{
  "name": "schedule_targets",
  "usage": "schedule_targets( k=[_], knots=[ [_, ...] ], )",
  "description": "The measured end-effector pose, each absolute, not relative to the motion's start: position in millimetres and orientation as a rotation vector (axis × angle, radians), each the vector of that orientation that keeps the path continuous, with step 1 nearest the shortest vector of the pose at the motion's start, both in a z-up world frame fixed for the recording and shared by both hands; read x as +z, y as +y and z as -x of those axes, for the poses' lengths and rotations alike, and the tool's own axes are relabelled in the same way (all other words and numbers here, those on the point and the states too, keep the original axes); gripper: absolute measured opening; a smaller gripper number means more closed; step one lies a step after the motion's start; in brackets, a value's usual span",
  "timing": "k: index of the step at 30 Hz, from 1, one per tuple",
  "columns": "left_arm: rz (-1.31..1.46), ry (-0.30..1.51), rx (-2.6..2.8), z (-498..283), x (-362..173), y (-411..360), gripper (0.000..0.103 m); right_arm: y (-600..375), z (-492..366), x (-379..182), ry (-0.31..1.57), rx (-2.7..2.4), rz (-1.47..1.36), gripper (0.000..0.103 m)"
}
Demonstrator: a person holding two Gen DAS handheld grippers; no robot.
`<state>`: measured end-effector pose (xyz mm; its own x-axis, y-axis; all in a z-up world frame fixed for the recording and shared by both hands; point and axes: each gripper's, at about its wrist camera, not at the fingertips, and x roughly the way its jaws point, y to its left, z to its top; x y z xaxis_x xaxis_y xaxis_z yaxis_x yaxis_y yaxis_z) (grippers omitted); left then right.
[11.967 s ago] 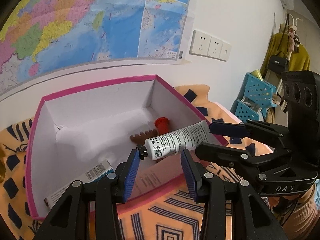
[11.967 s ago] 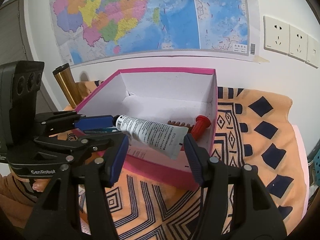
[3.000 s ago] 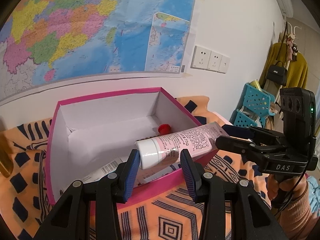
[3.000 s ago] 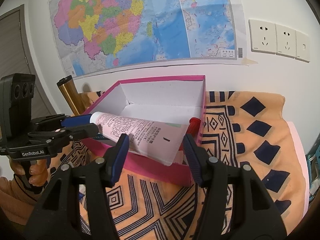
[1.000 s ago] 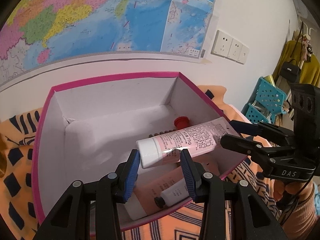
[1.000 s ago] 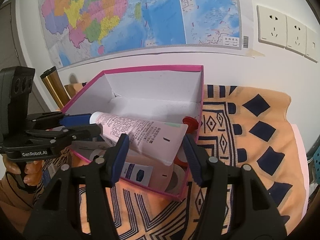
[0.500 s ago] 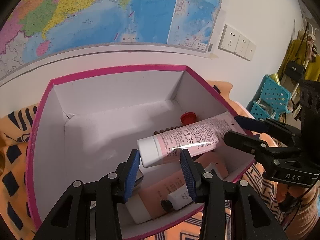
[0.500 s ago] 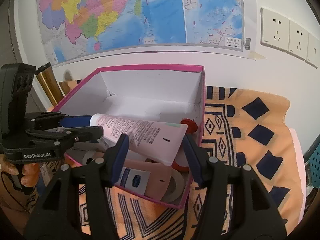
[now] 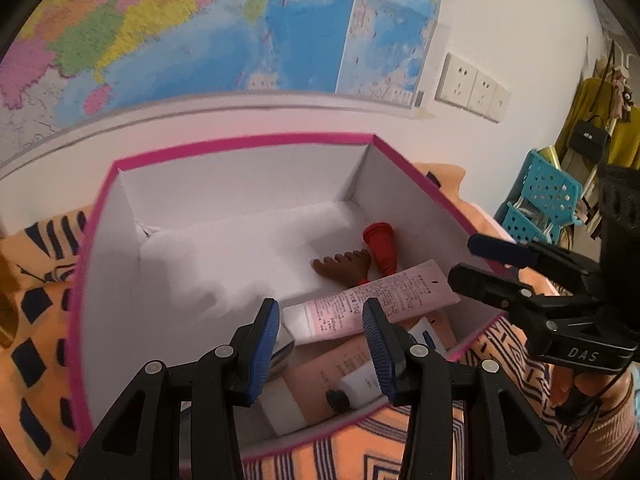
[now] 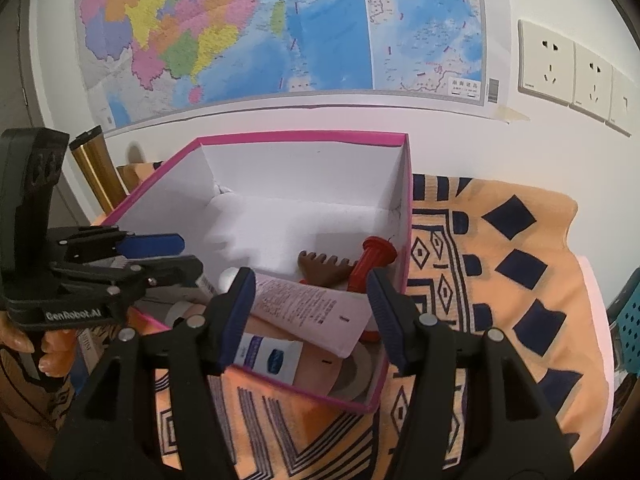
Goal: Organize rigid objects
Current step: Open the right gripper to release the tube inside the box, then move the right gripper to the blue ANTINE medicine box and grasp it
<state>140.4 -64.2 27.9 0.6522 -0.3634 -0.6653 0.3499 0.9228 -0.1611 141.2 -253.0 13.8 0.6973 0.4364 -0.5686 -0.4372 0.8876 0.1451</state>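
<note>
Wall-mounted map (image 10: 280,28) and white sockets (image 10: 576,76) back an orange patterned cloth (image 10: 500,248) covering the desk, on which stands a white box with a pink rim (image 9: 244,142). Left tongs (image 9: 320,320) hang over the near part of the box; their jaws are opening, and the blue pads stand clear on either side of the white cap end of a pink tube (image 9: 372,300), which lies tilted on other items inside the box. Contact between pads and tube is not visible in the left wrist view. Right tongs (image 10: 310,304) are about half open, with the flat crimped end of the pink tube (image 10: 312,312) between the pads; whether the pads press on it cannot be told. Under the tube lie a peach-coloured tube (image 9: 320,380), a small white tube with a black cap (image 9: 356,384) and a roll of tape (image 10: 352,376). Further back in the box lie a brown comb-like piece (image 9: 340,268) and a red plastic part (image 9: 380,244), touching each other. A gold cylinder (image 10: 98,172) stands upright beside the box at the wall.
</note>
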Motion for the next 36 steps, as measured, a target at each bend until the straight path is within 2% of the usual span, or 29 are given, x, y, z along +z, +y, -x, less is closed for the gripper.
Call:
schedule_targets(
  k=[6, 11, 21, 36],
  knots=[
    [0.057, 0.675, -0.433, -97.2, 50.0, -31.7, 0.054, -246.0, -105.1, 21.0, 0.603, 0.61, -0.03, 0.06],
    [0.064, 0.649, -0.406, -61.8, 49.2, -1.7, 0.055, -223.3, -76.7, 11.5, 0.637, 0.74, -0.034, 0.06],
    [0.05, 0.785, -0.279, -21.0, -8.0, 38.8, 0.055, -174.6, -50.2, -46.2, 0.823, 0.901, -0.032, 0.06],
    [0.181, 0.878, -0.338, 7.0, -40.9, 58.0, 0.054, -136.5, -30.5, -69.9, 0.901, 0.99, -0.027, 0.06]
  ],
)
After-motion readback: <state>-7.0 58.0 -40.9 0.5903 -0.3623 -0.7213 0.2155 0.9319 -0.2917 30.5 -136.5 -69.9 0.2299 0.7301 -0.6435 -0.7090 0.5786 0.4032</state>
